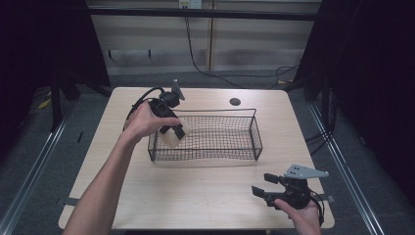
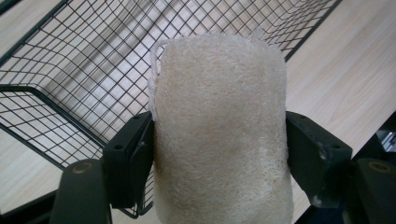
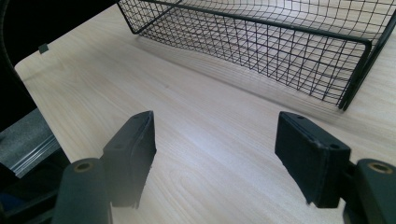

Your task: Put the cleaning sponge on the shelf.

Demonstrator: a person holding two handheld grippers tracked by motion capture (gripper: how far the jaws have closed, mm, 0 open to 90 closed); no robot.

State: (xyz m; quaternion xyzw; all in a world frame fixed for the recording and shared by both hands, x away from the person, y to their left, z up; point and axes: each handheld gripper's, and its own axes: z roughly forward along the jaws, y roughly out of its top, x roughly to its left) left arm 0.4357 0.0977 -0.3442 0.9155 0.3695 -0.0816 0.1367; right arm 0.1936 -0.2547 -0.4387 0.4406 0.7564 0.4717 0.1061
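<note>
My left gripper (image 2: 219, 144) pinches the loofah (image 2: 219, 135) across its width, long axis running away from me, over the wire basket's (image 1: 254, 134) left end — basket floor's right below. Right gripper (image 1: 272, 187), jaws spread and w/ nothing in them, sits by the desk's (image 1: 195, 196) near edge — farther off.

Pale wood tabletop (image 1: 205, 191) with a wire basket (image 1: 244, 147) on it.
The black mesh basket sits near the middle; behind it lies a small dark round spot (image 1: 235, 102), perhaps a cable hole.
</note>
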